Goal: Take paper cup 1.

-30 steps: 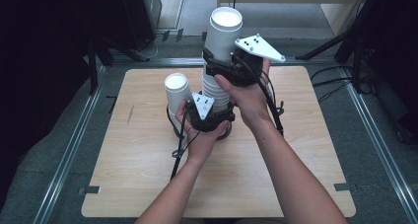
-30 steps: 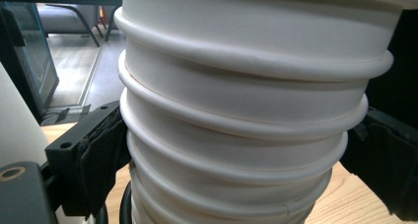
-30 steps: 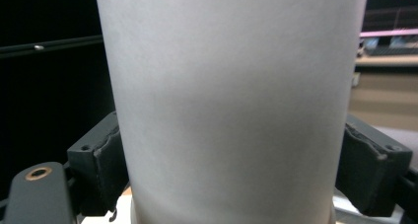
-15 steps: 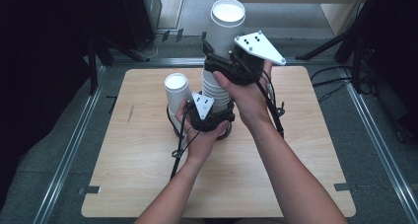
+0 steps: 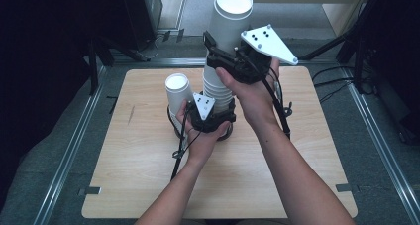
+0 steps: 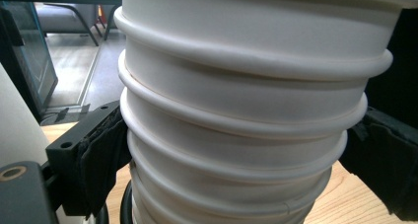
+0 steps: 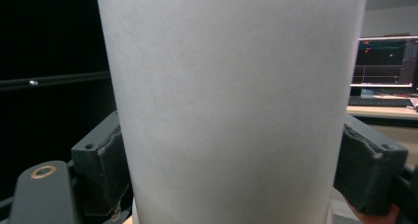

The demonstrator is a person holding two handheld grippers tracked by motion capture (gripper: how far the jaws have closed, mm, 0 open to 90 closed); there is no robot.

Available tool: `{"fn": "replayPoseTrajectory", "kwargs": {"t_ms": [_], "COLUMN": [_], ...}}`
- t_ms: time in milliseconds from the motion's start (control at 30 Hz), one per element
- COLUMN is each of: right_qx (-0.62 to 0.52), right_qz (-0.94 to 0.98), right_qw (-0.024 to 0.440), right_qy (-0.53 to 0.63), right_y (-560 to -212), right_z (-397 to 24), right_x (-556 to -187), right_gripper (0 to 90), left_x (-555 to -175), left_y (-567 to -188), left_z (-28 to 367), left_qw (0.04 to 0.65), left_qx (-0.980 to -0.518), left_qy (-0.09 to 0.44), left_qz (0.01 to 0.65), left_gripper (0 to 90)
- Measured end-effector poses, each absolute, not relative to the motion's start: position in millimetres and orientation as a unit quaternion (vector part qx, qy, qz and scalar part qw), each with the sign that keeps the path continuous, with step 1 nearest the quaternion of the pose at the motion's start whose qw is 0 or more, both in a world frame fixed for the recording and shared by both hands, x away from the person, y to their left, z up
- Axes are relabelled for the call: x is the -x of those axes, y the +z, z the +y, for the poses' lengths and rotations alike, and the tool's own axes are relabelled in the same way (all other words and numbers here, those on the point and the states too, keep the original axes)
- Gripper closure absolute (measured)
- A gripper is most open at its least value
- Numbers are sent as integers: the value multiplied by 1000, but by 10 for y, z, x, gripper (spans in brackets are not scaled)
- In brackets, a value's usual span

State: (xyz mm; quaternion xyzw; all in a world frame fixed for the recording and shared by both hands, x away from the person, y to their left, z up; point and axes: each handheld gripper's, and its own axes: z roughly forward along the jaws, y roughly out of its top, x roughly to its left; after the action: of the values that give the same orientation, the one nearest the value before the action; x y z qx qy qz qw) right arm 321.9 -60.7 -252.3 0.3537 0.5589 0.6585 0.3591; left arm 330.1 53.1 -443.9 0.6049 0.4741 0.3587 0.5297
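Bare wooden table point(image 5: 277, 185) all around, apart from the lone cup point(image 5: 178, 90) just beside the cup stack point(image 5: 218, 88).

A light wooden table point(image 5: 148, 185) with rounded corners stands on a grey carpeted floor point(image 5: 59, 150). Metal rails point(image 5: 64, 160) run along the floor on both sides of the table and behind it. The left of the room lies in deep shadow. At the far end, pale flooring catches the light. A lit computer monitor point(image 7: 387, 61) and a keyboard point(image 7: 379, 101) sit on a desk off to one side.
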Motion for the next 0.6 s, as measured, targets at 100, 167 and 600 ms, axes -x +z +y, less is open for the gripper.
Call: {"fn": "replayPoseTrajectory", "kwargs": {"t_ms": [100, 167, 600], "right_qx": [-354, -353, -356], "right_qz": [555, 552, 544], "right_qw": [357, 359, 367], "right_qy": [663, 664, 666], "right_y": [-2495, -2473, -2403], "right_z": [-649, -680, -932], "right_x": [-3199, -3176, -2948], "right_gripper": [147, 146, 150], "left_x": [-3302, -3303, -3302], "left_y": [-4440, -4441, -4439], "left_z": [531, 530, 539], "left_qw": [530, 530, 529], "left_qx": [-605, -605, -607], "left_qy": [359, 359, 359], "left_qz": [474, 474, 472], "left_gripper": [37, 37, 37]}}
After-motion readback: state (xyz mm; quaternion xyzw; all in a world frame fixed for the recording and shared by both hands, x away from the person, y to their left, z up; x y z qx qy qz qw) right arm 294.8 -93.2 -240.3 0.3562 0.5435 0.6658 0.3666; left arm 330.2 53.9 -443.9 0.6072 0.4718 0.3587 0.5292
